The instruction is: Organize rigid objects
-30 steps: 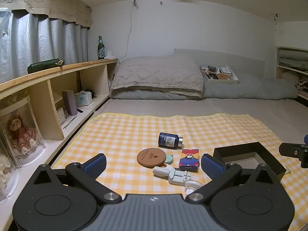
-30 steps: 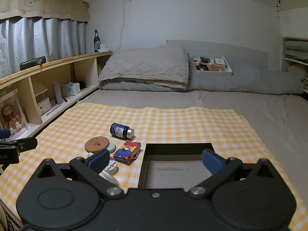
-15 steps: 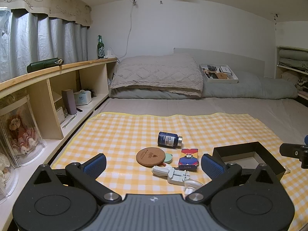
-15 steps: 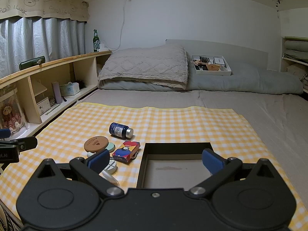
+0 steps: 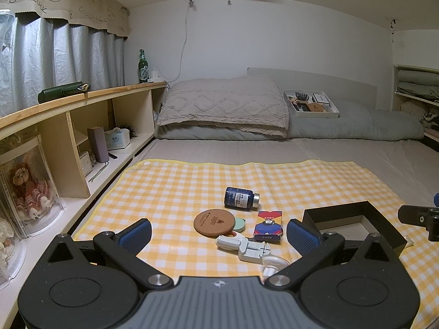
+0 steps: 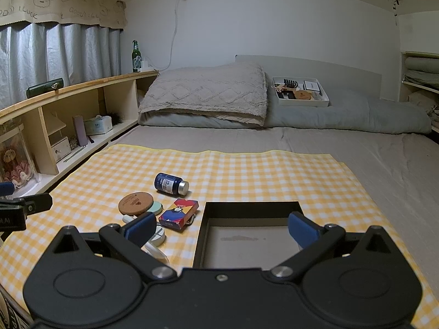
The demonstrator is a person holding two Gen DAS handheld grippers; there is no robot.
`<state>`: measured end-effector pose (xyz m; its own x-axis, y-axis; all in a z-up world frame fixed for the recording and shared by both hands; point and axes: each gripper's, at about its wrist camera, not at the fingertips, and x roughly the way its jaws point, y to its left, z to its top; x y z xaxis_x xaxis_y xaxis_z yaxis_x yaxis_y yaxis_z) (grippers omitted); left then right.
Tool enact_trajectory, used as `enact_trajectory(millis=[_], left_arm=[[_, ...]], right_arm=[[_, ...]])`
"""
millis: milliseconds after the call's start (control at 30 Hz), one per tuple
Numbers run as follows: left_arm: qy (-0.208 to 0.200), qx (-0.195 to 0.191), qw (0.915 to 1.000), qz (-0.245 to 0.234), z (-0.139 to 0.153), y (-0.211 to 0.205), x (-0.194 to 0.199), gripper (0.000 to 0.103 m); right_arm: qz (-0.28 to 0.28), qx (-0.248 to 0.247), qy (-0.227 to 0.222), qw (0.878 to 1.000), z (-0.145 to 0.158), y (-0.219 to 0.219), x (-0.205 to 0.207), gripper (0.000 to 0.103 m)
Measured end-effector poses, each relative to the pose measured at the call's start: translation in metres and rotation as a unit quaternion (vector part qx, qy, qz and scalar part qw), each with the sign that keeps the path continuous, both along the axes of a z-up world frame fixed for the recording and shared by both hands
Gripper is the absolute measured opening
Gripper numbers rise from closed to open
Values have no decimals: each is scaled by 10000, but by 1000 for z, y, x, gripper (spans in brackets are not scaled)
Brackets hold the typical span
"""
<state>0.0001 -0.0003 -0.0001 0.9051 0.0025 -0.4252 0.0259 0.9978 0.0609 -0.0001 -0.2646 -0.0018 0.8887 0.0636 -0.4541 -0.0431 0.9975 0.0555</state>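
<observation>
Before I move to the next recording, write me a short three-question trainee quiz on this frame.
1. True or false: the dark blue pill bottle with the silver cap stands upright on the yellow checked cloth.
2. What does the black open-top box hold?
A. the round cork coaster
B. nothing
C. the red and blue card box
3. Which object partly covers the pale green round disc?

Key:
1. False; it lies on its side.
2. B. The round cork coaster and the red and blue card box lie on the cloth outside it.
3. The cork coaster.
</observation>
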Motion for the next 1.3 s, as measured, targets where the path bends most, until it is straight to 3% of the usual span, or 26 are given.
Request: enact_trajectory(millis=[1300], left_arm=[[18,-27,10000,8,-5,-5,-1,103]], right_arm=[[-3,-16,13,10000,-2,0,1,103]])
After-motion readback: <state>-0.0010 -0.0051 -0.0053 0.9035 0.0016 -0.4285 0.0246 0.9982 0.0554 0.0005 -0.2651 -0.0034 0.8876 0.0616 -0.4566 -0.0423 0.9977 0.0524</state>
